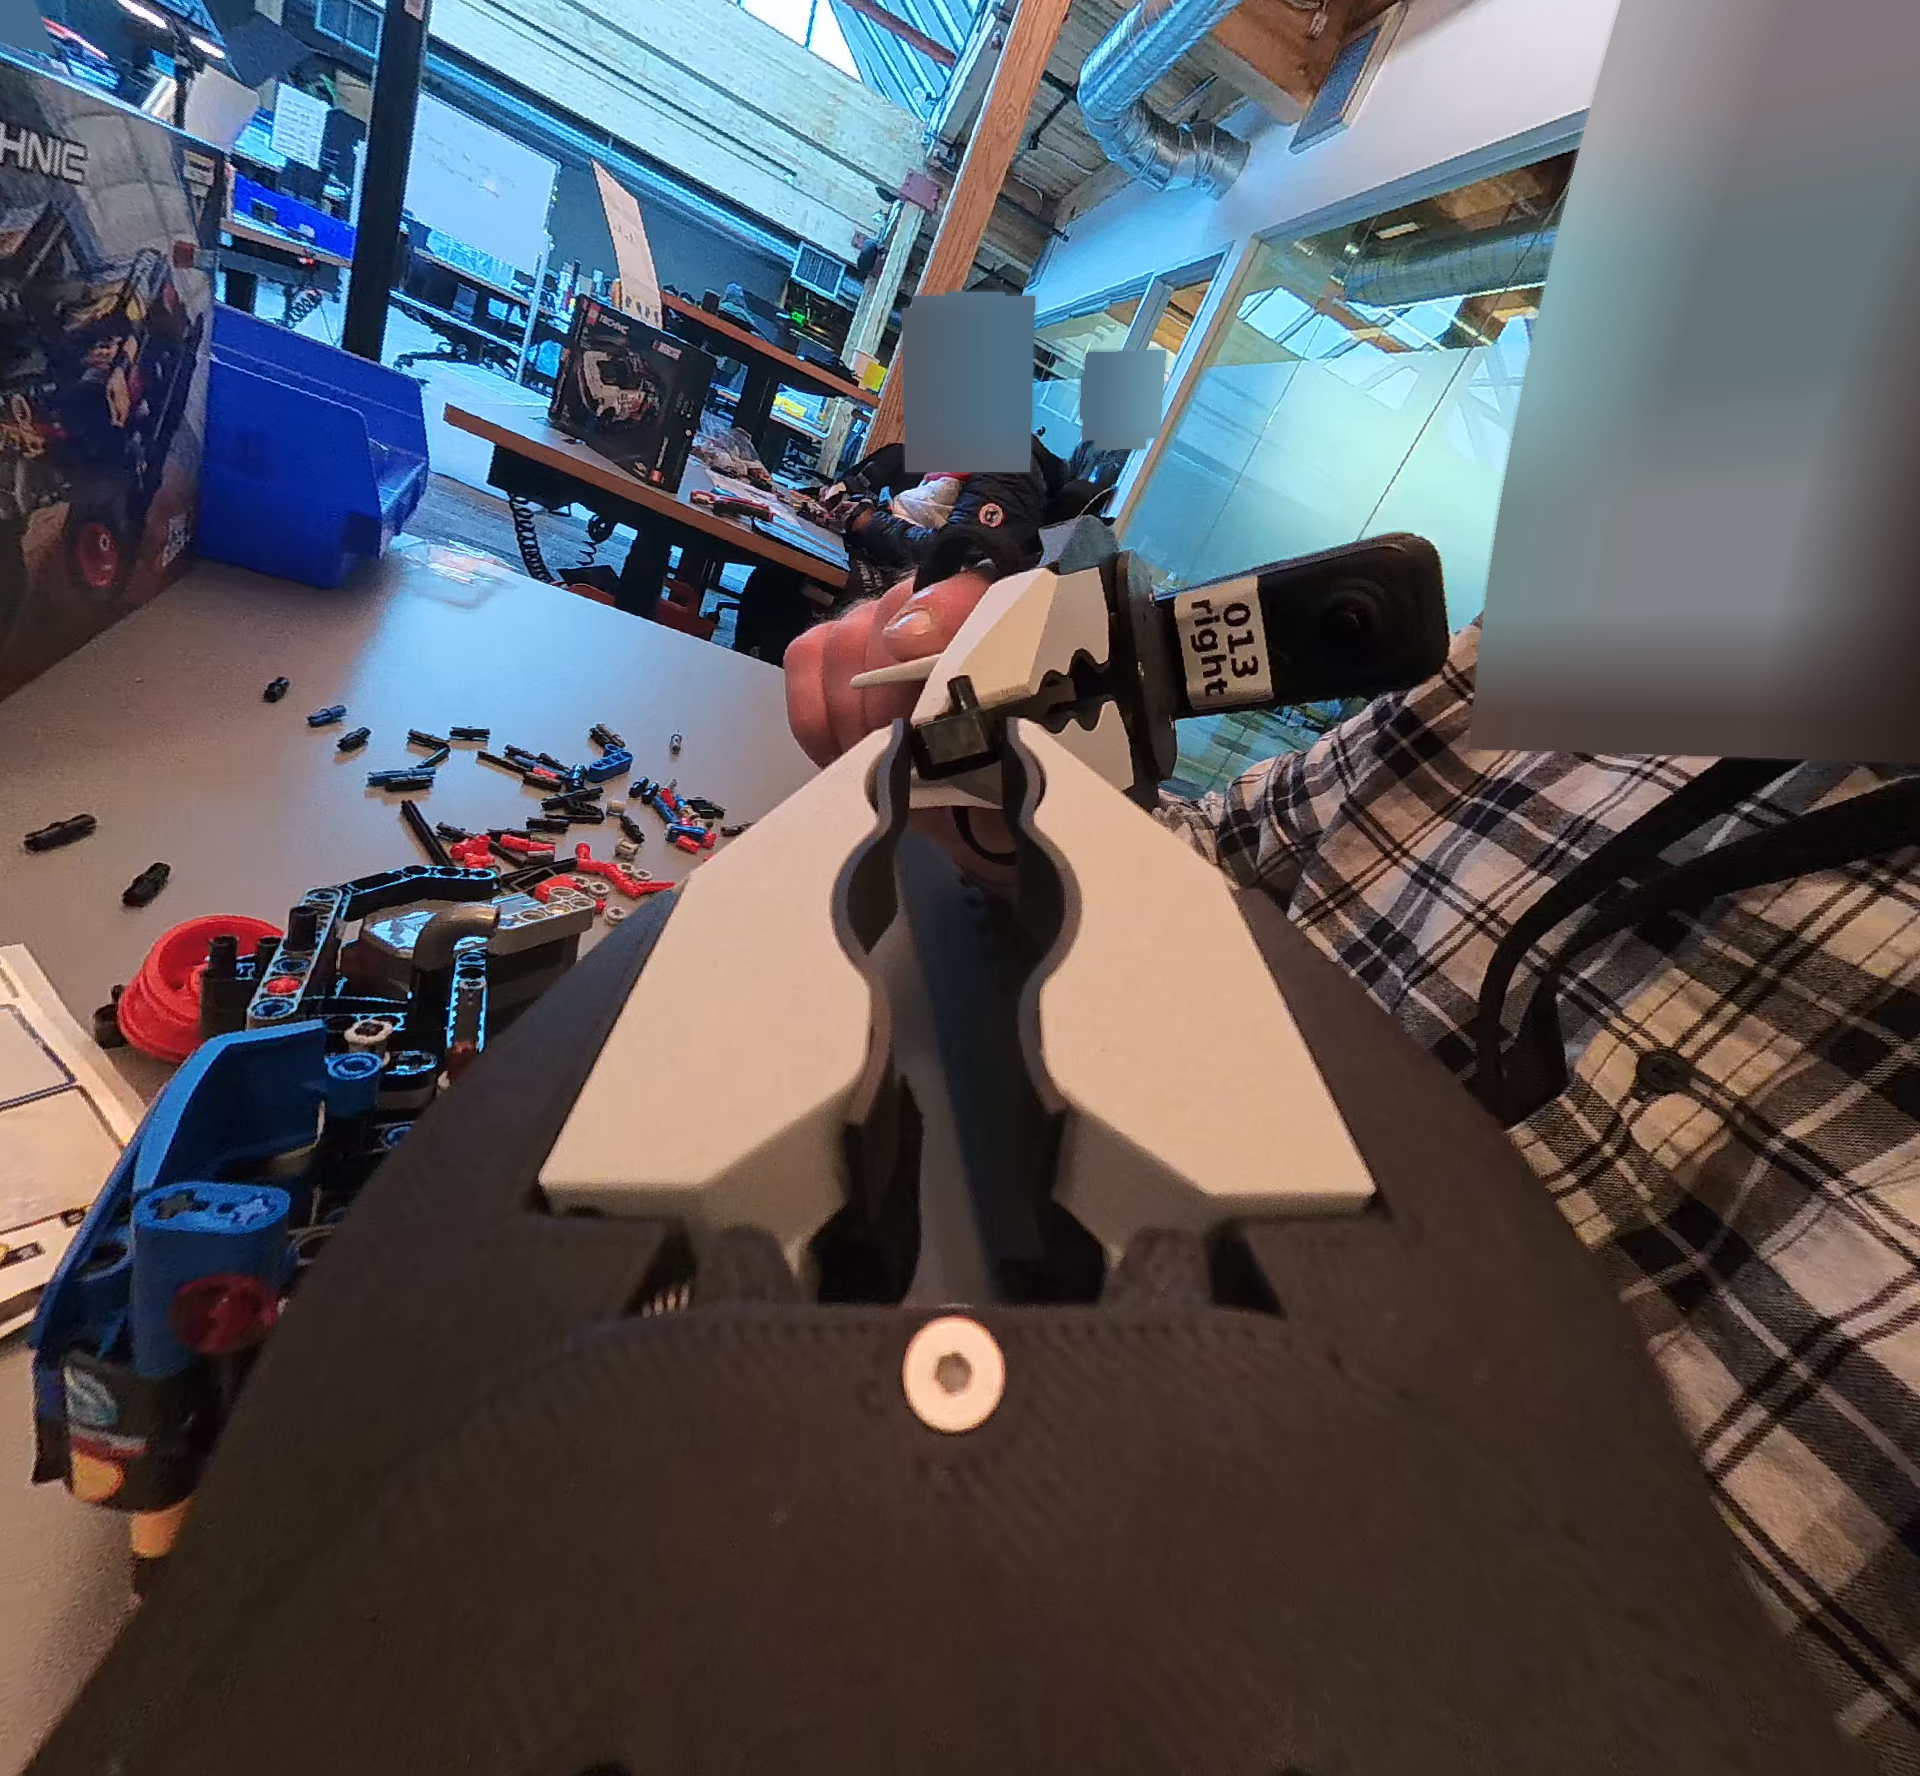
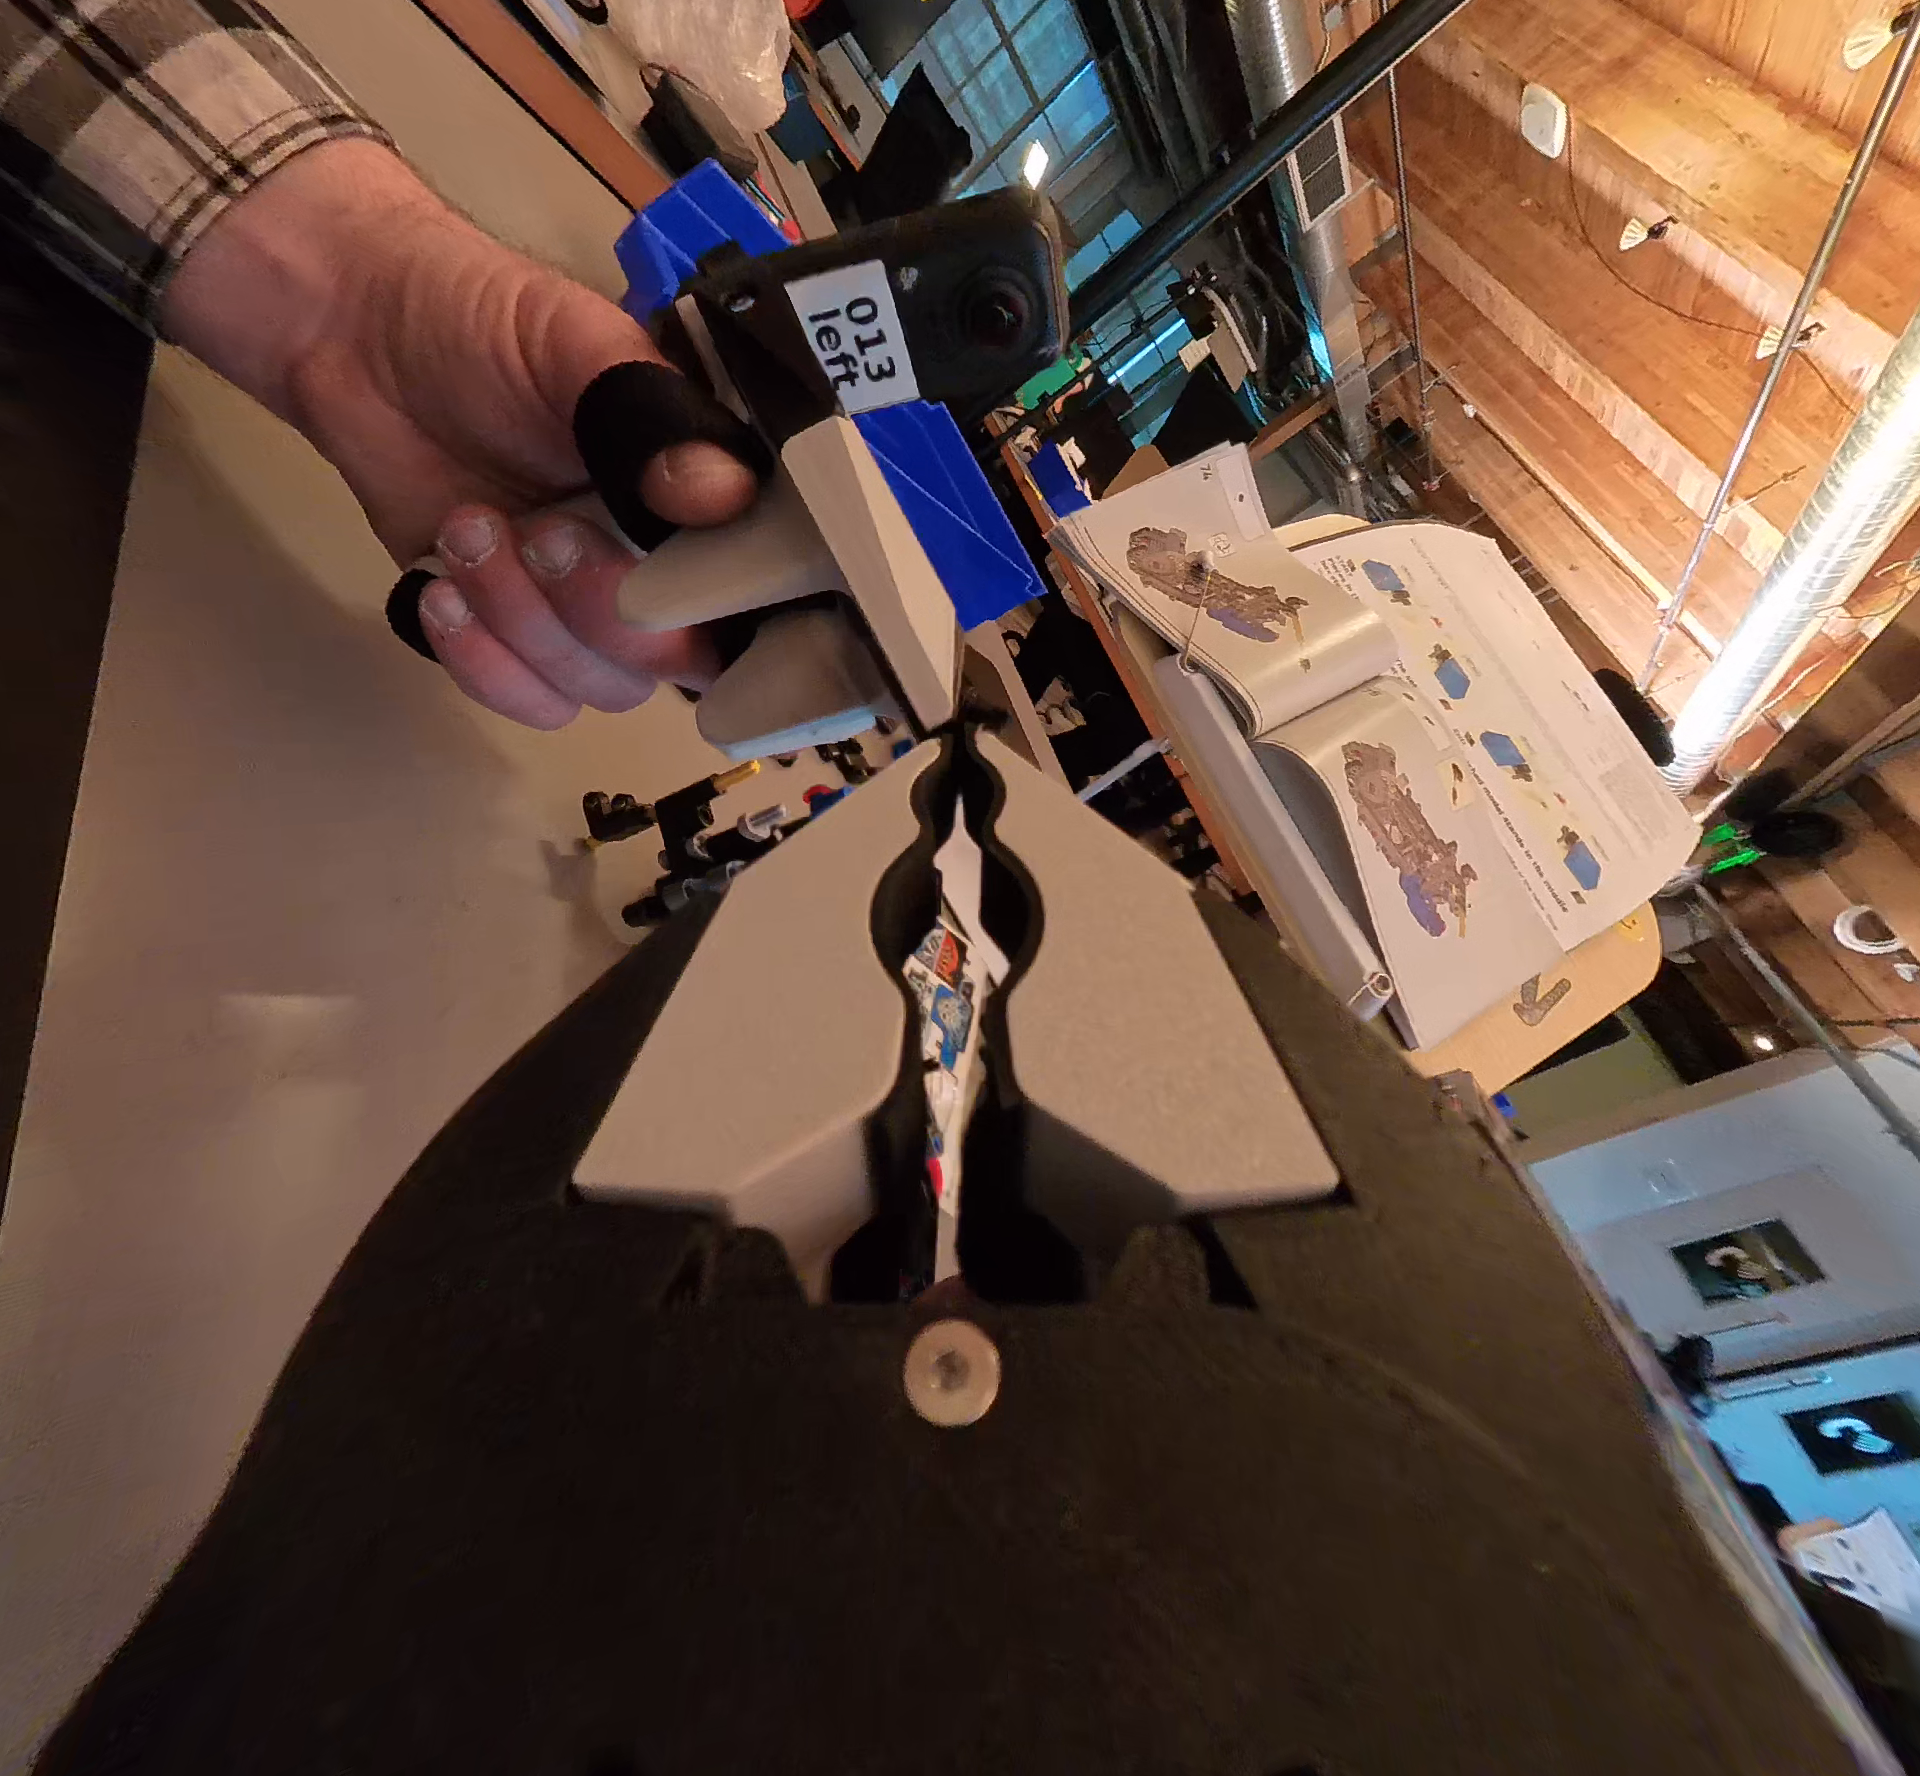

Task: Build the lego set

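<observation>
Left wrist view: the left gripper (image 1: 951, 770) is seen with its jaws pressed onto a small black Lego piece (image 1: 954, 734), which is gripped at the same spot by the right gripper (image 1: 961, 724), held in a hand (image 1: 883, 677); both tools are raised off the table (image 1: 436, 646), probably so the piece can be passed over or re-seated for a better grip. The part-built blue and black model (image 1: 281, 1082) is left lying at the table's near left edge, beside a red wheel (image 1: 171, 983), with loose pins and beams (image 1: 561, 801) scattered toward the middle. A blue bin (image 1: 301, 448) and the set's box (image 1: 88, 376) are stood at the far left edge. Right wrist view: the right gripper (image 2: 961, 739) is shown nearly shut, tips meeting those of the left gripper (image 2: 940, 703), carried by a hand (image 2: 468, 479) with a plaid cuff; the piece itself is barely resolved here. An instruction booklet (image 2: 1382, 718) is propped open on a stand at the table's edge for reference. Exposed timber and ducting are noted overhead.
</observation>
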